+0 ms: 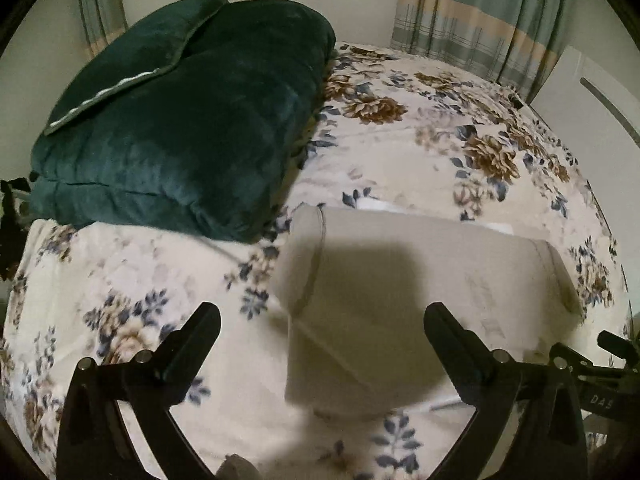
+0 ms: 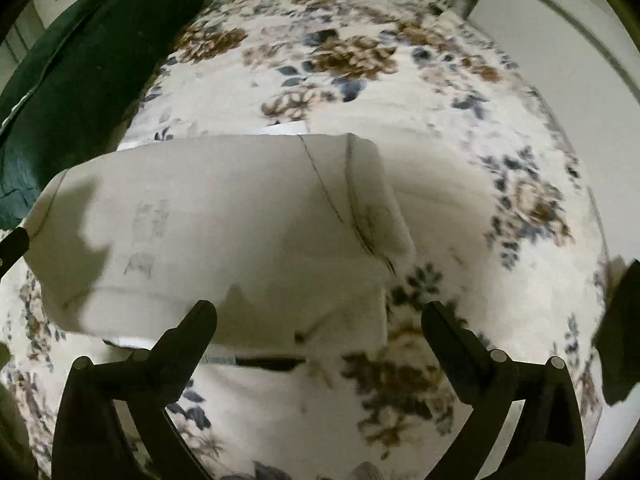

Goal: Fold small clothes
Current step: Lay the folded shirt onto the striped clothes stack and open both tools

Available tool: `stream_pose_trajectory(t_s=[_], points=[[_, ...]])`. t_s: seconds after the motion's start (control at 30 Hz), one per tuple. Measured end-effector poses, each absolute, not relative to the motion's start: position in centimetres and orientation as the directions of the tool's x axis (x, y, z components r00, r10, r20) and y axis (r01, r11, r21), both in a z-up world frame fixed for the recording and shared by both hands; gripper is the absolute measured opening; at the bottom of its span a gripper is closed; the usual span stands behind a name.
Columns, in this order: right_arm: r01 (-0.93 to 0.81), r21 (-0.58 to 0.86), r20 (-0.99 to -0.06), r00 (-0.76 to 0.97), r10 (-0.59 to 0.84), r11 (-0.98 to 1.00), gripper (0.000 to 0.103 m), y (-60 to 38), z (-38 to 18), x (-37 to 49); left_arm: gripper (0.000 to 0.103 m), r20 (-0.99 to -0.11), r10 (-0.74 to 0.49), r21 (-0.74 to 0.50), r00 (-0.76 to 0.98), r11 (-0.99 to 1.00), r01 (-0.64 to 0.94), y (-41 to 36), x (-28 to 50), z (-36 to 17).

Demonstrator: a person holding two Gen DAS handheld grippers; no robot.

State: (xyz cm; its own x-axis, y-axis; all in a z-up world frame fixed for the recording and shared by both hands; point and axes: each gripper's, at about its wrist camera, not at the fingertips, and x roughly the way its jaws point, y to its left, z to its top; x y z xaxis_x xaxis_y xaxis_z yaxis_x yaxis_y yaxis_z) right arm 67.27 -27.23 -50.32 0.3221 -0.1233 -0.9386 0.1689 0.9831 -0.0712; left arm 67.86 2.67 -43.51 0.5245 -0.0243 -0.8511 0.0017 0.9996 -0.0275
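Two spread tools [image 1: 322,320] [image 2: 320,318], pale folded garment [image 1: 400,280] just ahead, untouched

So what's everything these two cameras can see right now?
Small garment: one, off-white, lying partly folded on the bed, ahead of both grippers.
Bedspread: one, cream with brown and blue flowers, covering the bed.
Folded blanket: one, dark green, at the bed's far left.
Curtain: one seen clearly, grey-green with cream bands, behind the bed.
White panel: one, at far right, possibly a wardrobe door.
Left gripper: one, black, fingers spread, holding nothing.
Right gripper: one, black, fingers spread, holding nothing.
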Motion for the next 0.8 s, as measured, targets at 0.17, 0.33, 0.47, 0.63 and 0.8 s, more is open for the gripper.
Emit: stream_pose_trajectory(t_s=[0.17, 0.33, 0.47, 0.63, 0.8], points=[[0.216, -0.136, -0.898, 0.385, -0.213, 0.967, 0.103, -26.3, -46.1, 62.7, 0.103, -0.837, 0.026, 0.028, 0.546, 1.000, -0.004, 1.5, 64.1, -40.4], [0.213, -0.161, -0.858, 0.453, -0.243, 0.964, 0.103, -25.1, -39.7, 56.8, 0.103, -0.803, 0.024, 0.033, 0.596, 0.999, 0.004, 0.9, 58.4, -34.8], [0.217, -0.156, -0.823, 0.510, -0.248, 0.964, 0.103, -24.2, -33.1, 51.1, 0.103, -0.778, 0.010, 0.019, 0.628, 1.000, 0.008, 0.6, 53.1, -29.8], [0.213, -0.143, -0.786, 0.569, -0.242, 0.967, 0.103, -23.2, -25.3, 44.2, 0.103, -0.749, -0.006, 0.003, 0.662, 1.000, 0.011, 0.3, 46.7, -23.2], [0.202, -0.152, -0.731, 0.636, -0.247, 0.968, 0.103, -22.3, -17.2, 36.4, 0.103, -0.723, -0.023, -0.014, 0.690, 1.000, 0.019, 0.4, 41.2, -17.6]])
